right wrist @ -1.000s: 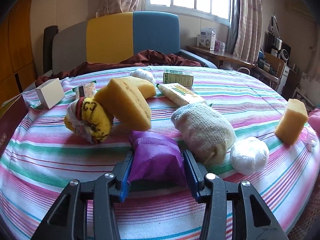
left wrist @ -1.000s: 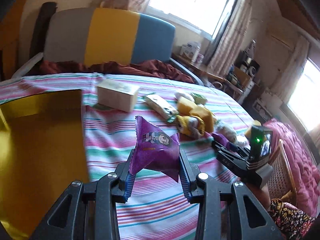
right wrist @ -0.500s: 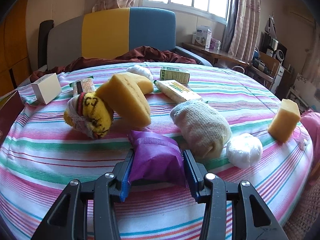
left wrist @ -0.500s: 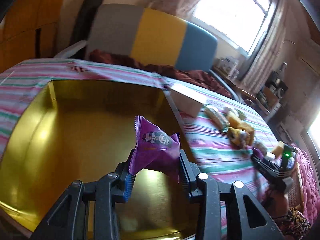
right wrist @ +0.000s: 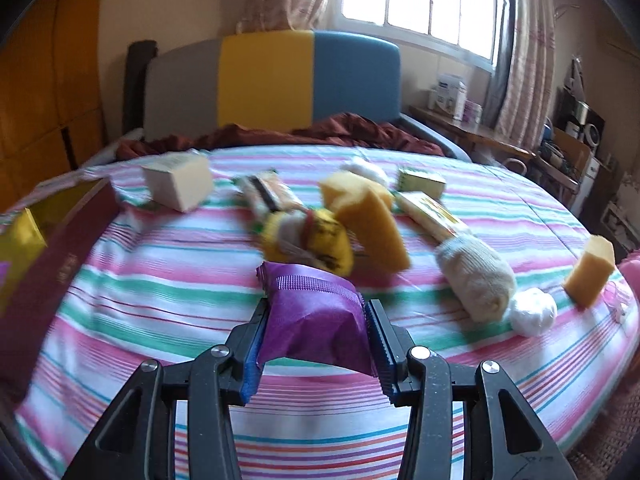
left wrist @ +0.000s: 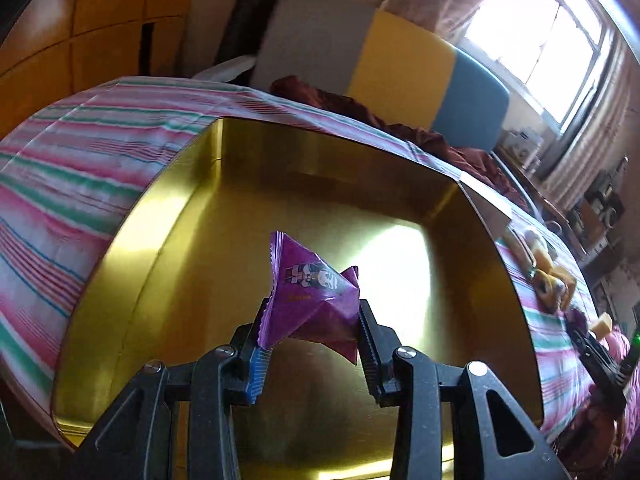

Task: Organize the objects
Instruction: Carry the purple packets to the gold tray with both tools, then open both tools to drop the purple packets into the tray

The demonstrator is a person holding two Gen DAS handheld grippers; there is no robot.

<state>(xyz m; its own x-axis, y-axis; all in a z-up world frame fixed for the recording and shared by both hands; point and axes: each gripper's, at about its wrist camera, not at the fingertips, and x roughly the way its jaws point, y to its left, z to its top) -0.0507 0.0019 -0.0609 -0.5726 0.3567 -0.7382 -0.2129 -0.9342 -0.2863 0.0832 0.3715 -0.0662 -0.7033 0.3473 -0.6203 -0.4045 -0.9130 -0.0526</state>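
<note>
My left gripper (left wrist: 310,330) is shut on a purple snack packet (left wrist: 312,300) and holds it above the inside of a gold-lined box (left wrist: 404,184) that lies on the striped bed. In the right wrist view my right gripper (right wrist: 314,322) is shut on a second purple packet (right wrist: 316,320), held above the striped bedcover (right wrist: 160,288). The same box (right wrist: 60,248) shows there at the left edge, with a dark red outer wall. My right gripper (left wrist: 596,356) also appears at the far right of the left wrist view.
Loose items lie on the bed: a white box (right wrist: 180,184), a yellow plush toy (right wrist: 308,240), yellow sponges (right wrist: 372,220) (right wrist: 590,276), a tube carton (right wrist: 432,212), a rolled sock (right wrist: 476,276), a white ball (right wrist: 534,316). The headboard (right wrist: 272,80) stands behind.
My left gripper has swung left with its packet, from over the bedcover to over the gold box. My right gripper has lifted its packet a little and shifted left.
</note>
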